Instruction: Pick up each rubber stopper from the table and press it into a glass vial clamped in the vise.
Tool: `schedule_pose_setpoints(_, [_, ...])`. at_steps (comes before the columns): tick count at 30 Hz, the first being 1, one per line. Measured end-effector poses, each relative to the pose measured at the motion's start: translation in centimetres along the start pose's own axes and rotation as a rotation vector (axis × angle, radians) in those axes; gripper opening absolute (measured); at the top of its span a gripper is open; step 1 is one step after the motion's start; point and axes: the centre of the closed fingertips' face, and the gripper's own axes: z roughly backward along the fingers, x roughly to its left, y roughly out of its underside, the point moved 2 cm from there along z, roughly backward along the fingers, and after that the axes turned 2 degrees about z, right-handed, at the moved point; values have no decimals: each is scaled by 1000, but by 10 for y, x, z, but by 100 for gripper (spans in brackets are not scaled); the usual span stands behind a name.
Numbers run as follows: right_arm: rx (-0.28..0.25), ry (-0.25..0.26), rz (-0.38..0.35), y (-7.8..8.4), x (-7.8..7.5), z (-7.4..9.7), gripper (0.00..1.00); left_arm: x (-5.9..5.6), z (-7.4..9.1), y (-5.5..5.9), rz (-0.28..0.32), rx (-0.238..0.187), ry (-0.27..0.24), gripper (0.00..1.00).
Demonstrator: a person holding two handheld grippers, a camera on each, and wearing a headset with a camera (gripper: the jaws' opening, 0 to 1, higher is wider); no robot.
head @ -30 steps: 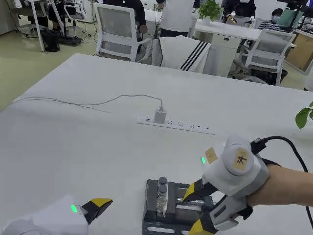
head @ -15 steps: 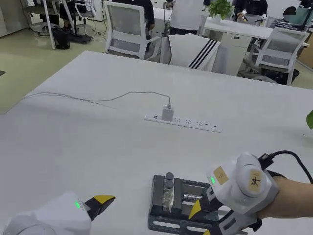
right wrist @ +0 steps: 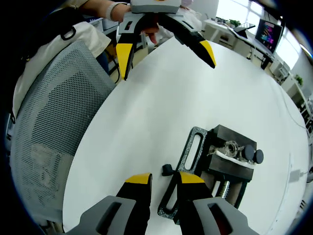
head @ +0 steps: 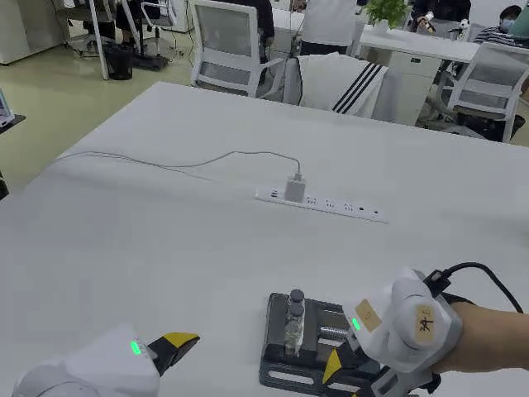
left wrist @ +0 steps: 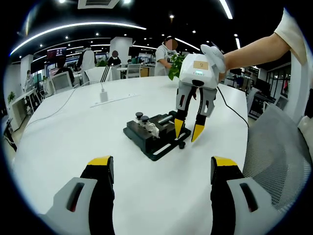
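1. Vise (head: 279, 374) stands near the surface's (head: 165, 240) near edge, with two stoppered vials (head: 293, 325) clamped upright in it.
2. My left tool (left wrist: 161, 162) gapes wide, empty.
3. My right tool (right wrist: 164, 179) hangs just beside the vise, jaws narrowly parted, empty.

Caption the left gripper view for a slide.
Right gripper, jaws slightly apart, poised by the dark metal vise holding two stoppered glass vials on a white table.

White table (head: 165, 248); office chairs (head: 231, 41) behind; green floor (head: 50, 103); ceiling strip lights (left wrist: 73, 25).
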Motion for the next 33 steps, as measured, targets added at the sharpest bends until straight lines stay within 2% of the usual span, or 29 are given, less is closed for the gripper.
schedule_pose_setpoints(20, [3, -29, 45, -2, -1, -10, 11, -2, 1, 6, 10, 12, 5, 80])
schedule_pose_setpoints(33, [5, -12, 40, -2, -3, -12, 8, -2, 0, 7, 10, 13, 11, 79])
